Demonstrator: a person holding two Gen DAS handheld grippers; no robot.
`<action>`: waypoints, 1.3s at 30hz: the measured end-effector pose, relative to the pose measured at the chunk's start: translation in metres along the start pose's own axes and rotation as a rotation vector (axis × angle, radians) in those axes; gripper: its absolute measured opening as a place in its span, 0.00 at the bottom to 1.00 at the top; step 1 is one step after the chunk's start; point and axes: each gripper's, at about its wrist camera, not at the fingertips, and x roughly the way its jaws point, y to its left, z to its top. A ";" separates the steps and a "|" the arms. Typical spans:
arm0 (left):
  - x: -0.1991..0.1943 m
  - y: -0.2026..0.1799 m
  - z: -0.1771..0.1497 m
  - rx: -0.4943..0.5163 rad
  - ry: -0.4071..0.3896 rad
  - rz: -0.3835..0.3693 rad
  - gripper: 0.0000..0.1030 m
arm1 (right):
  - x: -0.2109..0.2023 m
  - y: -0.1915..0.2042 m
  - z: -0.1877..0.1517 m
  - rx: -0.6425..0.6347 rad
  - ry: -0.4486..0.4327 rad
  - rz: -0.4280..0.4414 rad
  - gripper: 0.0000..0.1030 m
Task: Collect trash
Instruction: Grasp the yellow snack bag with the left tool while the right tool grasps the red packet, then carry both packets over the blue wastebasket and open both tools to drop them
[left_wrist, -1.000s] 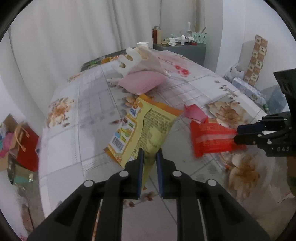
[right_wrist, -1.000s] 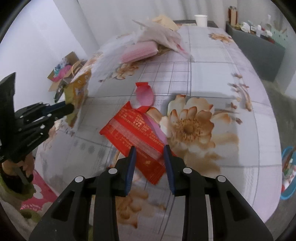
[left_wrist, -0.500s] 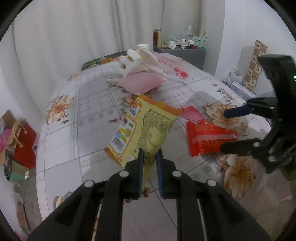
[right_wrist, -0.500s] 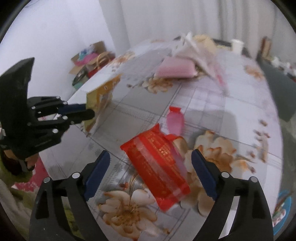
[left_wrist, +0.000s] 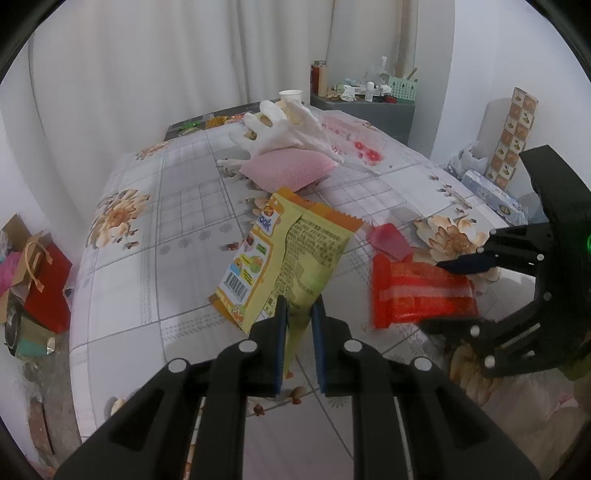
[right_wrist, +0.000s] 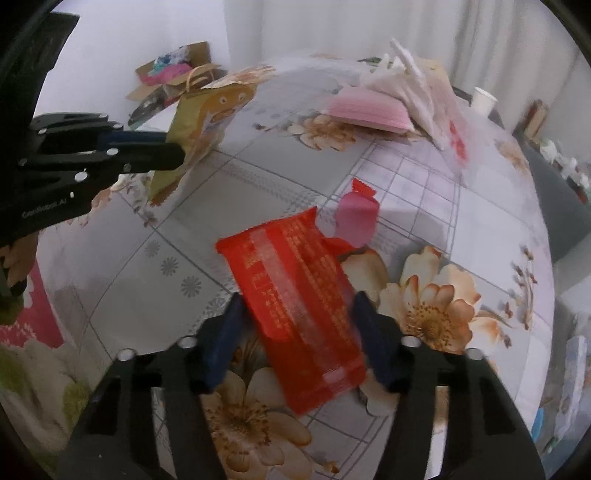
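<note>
My left gripper (left_wrist: 298, 314) is shut on the lower corner of a yellow snack wrapper (left_wrist: 284, 258) and holds it above the floral tablecloth (left_wrist: 155, 258). It shows at the left of the right wrist view (right_wrist: 173, 151) with the wrapper (right_wrist: 199, 125). My right gripper (right_wrist: 295, 306) is open, its fingers on either side of a red wrapper (right_wrist: 295, 306) that lies flat on the cloth. The red wrapper (left_wrist: 417, 295) and the right gripper (left_wrist: 439, 291) also show at the right of the left wrist view. A small pink wrapper (right_wrist: 356, 218) lies just beyond the red one.
A pink packet (left_wrist: 288, 168) and white crumpled plastic (left_wrist: 288, 129) lie at the table's far end, with a paper cup (left_wrist: 290, 98) behind. Bags and boxes (left_wrist: 33, 280) sit on the floor to the left. A grey cabinet (left_wrist: 365, 107) with clutter stands at the back.
My right gripper let go of the red wrapper, opened wide, and now straddles it on the cloth. My left gripper still holds the yellow wrapper, hardly moved.
</note>
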 end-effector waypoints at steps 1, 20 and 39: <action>0.000 0.000 0.001 -0.003 -0.002 -0.001 0.12 | -0.001 -0.003 0.000 0.016 -0.004 0.000 0.45; -0.013 -0.011 0.013 0.028 -0.045 0.002 0.12 | -0.059 -0.038 -0.009 0.308 -0.234 0.028 0.34; -0.022 -0.144 0.104 0.261 -0.127 -0.277 0.12 | -0.151 -0.123 -0.091 0.671 -0.522 -0.037 0.34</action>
